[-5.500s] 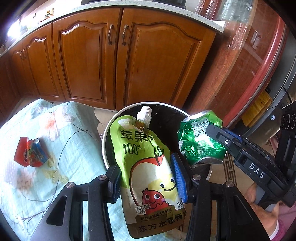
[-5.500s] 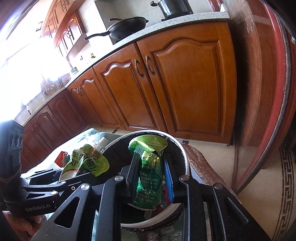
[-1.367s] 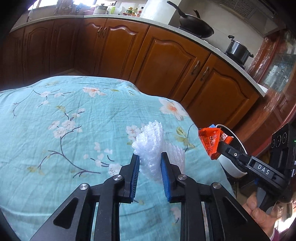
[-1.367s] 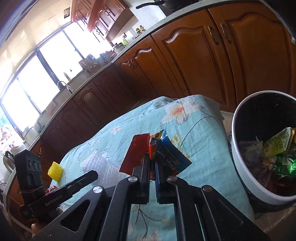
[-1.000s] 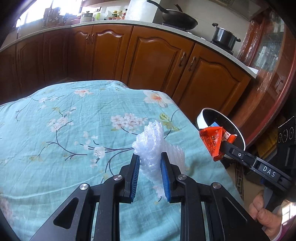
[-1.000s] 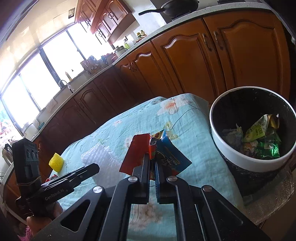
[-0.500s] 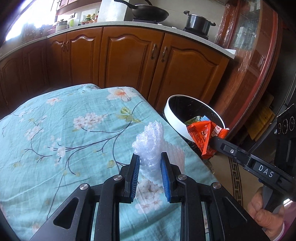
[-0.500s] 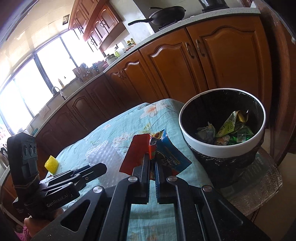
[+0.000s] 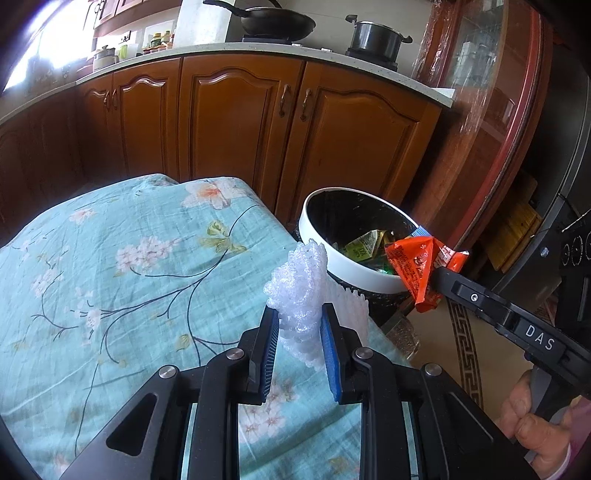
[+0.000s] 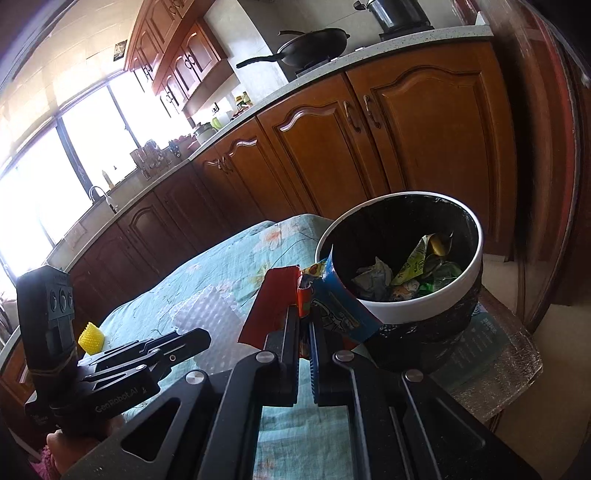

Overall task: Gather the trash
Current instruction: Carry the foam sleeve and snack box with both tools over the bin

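Two grippers are mine: my left gripper [image 9: 298, 345] and my right gripper [image 10: 303, 345]. One wad of bubble wrap [image 9: 301, 291] at twelve o'clock of my left fingers [image 9: 266, 347]. One snack wrapper [image 10: 321, 306]. One trash bin [image 10: 424, 306], two o'clock. One yellow foam piece [image 10: 90, 332] on one flowered desk [image 9: 110, 280]. One wok [image 9: 275, 18], one pot [image 9: 376, 35].
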`<state>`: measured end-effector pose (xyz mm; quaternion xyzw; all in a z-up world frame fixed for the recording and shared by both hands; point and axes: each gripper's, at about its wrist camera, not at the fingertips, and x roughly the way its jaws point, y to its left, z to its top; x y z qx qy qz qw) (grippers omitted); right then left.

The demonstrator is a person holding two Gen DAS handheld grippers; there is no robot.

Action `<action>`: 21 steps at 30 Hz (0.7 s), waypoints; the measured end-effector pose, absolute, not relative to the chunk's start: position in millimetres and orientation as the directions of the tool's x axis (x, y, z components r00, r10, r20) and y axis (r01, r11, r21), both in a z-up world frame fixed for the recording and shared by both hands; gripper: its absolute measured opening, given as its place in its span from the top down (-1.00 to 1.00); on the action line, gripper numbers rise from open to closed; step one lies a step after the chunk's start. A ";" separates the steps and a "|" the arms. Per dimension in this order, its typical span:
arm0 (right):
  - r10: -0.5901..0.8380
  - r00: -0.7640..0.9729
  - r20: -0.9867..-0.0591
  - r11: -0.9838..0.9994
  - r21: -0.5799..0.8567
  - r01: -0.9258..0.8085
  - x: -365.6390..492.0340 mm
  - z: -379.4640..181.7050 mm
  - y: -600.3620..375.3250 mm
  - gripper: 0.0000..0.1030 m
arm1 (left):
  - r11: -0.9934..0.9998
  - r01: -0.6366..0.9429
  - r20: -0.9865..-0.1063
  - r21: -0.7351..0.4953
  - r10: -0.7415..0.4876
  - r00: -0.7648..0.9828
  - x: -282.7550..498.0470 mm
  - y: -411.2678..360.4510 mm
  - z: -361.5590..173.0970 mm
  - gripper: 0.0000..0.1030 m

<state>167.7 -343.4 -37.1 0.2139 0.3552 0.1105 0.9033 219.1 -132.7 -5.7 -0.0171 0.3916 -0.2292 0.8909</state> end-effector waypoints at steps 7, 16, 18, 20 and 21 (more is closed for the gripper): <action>0.320 0.741 -0.590 0.889 0.457 -0.020 170.5 -33.1 -358.4 0.92 | 0.885 0.416 -0.678 -0.210 -0.439 0.590 229.6 -150.4 0.9 0.57; 0.275 0.747 -0.606 0.901 0.433 0.019 181.7 -33.6 -379.0 0.92 | 0.868 0.460 -0.671 -0.186 -0.454 0.586 248.4 -183.0 4.4 0.57; 0.266 0.747 -0.609 0.904 0.427 0.027 185.2 -33.8 -383.1 0.92 | 0.866 0.469 -0.671 -0.175 -0.453 0.587 253.4 -191.4 4.6 0.57; 0.257 0.747 -0.613 0.907 0.421 0.033 189.1 -33.9 -387.3 0.92 | 0.865 0.473 -0.670 -0.168 -0.452 0.589 258.7 -197.4 4.2 0.57; 0.254 0.747 -0.615 0.908 0.418 0.036 190.5 -34.1 -389.0 0.92 | 0.866 0.474 -0.671 -0.162 -0.449 0.591 261.9 -201.1 3.7 0.57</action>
